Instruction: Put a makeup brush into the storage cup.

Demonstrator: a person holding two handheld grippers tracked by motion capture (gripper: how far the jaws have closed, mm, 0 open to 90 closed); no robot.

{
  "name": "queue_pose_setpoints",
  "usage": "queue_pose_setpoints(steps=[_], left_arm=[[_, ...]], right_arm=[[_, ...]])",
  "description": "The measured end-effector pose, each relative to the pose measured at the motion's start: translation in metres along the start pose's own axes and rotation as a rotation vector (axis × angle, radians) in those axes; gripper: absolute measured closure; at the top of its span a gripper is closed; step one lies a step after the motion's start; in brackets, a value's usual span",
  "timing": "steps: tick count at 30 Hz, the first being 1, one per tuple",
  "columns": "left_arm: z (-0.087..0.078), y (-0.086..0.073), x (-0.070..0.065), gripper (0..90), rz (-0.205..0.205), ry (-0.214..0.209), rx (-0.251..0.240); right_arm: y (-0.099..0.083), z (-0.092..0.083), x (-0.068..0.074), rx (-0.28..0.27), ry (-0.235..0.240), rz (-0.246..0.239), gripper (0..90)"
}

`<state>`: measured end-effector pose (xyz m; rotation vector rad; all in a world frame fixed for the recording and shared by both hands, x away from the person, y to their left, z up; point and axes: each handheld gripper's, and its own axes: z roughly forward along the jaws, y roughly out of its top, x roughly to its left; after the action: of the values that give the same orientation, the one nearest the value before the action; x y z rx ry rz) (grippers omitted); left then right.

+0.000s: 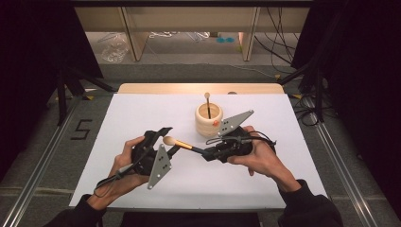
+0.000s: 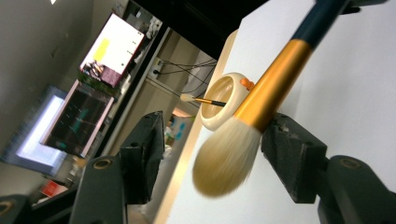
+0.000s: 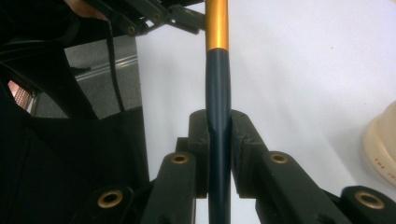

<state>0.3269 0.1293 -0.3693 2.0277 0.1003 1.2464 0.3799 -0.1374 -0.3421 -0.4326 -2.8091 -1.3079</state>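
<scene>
A makeup brush [image 1: 185, 145] with pale bristles, a gold ferrule and a dark handle hangs level above the white table sheet [image 1: 142, 113]. My right gripper [image 1: 208, 153] is shut on its dark handle [image 3: 218, 84], whose sides the two pads squeeze. My left gripper [image 1: 168, 141] stands open around the bristle head [image 2: 226, 161]. The ferrule lies close by one jaw, with a wide gap to the other. Behind them stands a cream cup [image 1: 208, 119], with a small brush [image 1: 207, 101] upright in it.
The cup [image 2: 212, 123] and its small brush [image 2: 201, 99] lie beyond the left jaws, and the cup's wall [image 3: 380, 140] is at the right edge of the right gripper view. The sheet ends at a wooden strip [image 1: 189, 88] at the back, with floor and cables beyond.
</scene>
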Motion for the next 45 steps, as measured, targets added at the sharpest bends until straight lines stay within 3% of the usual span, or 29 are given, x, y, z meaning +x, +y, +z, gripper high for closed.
queue_pose_setpoints(steps=[2,3,7,16,22,27,31,36,45], left_arm=[[-0.001,-0.002,0.004,38.6,-0.067,-0.006,0.009],[-0.001,-0.003,0.006,38.3,-0.120,-0.005,-0.001],[0.000,-0.009,0.014,38.5,-0.289,-0.053,-0.024],[0.001,-0.016,0.024,40.7,-0.562,-0.156,-0.070],[-0.001,-0.017,0.028,45.9,-0.639,-0.196,-0.092],[-0.002,-0.019,0.031,61.7,-0.710,-0.247,-0.124],[-0.002,-0.021,0.031,74.3,-0.748,-0.254,-0.144],[0.000,-0.026,0.033,83.8,-0.843,-0.298,-0.186],[-0.001,-0.020,0.030,87.2,-0.848,-0.323,-0.215]], right_arm=[[0.000,-0.002,-0.001,-0.004,-0.001,0.002,81.1],[0.000,-0.003,-0.001,-0.011,0.002,0.003,81.2],[0.000,-0.006,-0.002,-0.047,-0.015,-0.003,81.2],[0.002,-0.009,-0.002,-0.079,-0.004,-0.024,81.2],[0.003,-0.012,-0.003,-0.107,-0.002,-0.035,81.2],[0.004,-0.012,-0.001,-0.134,-0.005,-0.049,81.2],[0.005,-0.011,0.000,-0.136,-0.003,-0.055,81.1],[0.006,-0.008,0.000,-0.153,-0.004,-0.053,81.1],[0.006,-0.002,0.002,-0.138,0.004,-0.060,81.1]])
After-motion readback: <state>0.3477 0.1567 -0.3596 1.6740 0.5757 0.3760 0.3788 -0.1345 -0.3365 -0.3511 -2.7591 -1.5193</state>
